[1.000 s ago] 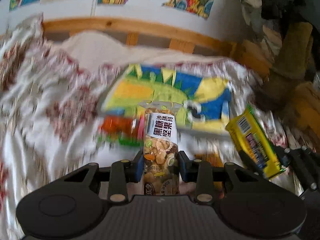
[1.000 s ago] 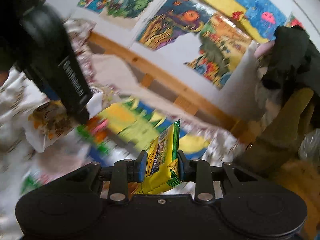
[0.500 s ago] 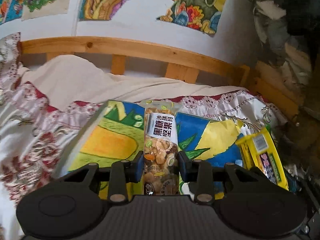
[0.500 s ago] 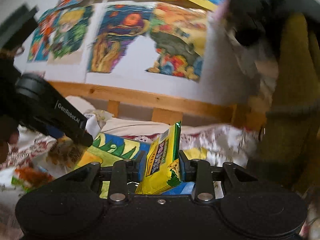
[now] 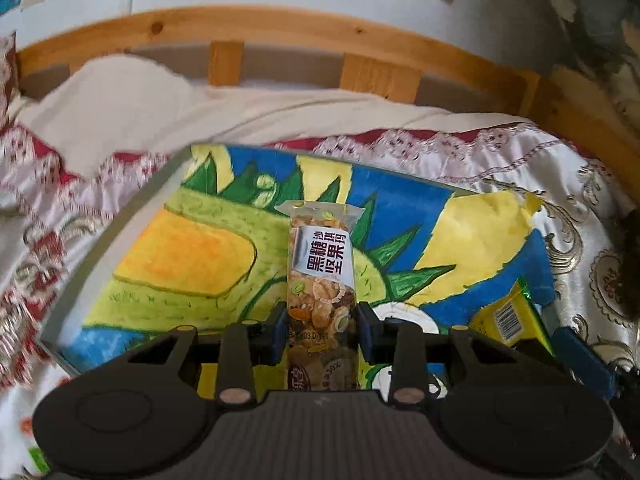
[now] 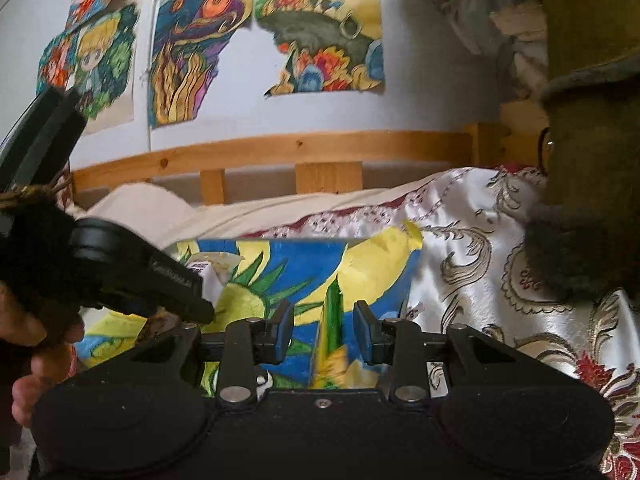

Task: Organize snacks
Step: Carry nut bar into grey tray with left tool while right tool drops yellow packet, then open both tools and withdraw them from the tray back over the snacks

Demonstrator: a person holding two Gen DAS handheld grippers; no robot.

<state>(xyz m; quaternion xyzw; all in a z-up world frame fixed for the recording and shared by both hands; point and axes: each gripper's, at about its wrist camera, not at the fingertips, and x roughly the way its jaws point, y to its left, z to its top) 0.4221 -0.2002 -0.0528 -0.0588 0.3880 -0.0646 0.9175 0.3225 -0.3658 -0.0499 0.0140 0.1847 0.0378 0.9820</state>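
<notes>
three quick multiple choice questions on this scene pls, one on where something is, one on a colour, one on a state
1. Where is the painted board?
A. hanging on the wall
B. lying flat on the patterned bedspread
C. leaning on the wooden rail

2. What colour is the packet between the right gripper's fingers?
A. red
B. black
C. yellow and green

3. What is the left gripper doing?
A. clamped shut on the nut bar
B. wide open and empty
C. gripping the bedspread

Answers:
1 B: the painted board lies on the bedspread, in front of the rail.
2 C: the packet shows a green edge and a yellow body.
3 A: the left gripper has both pads pressed on the sides of the nut bar.
</notes>
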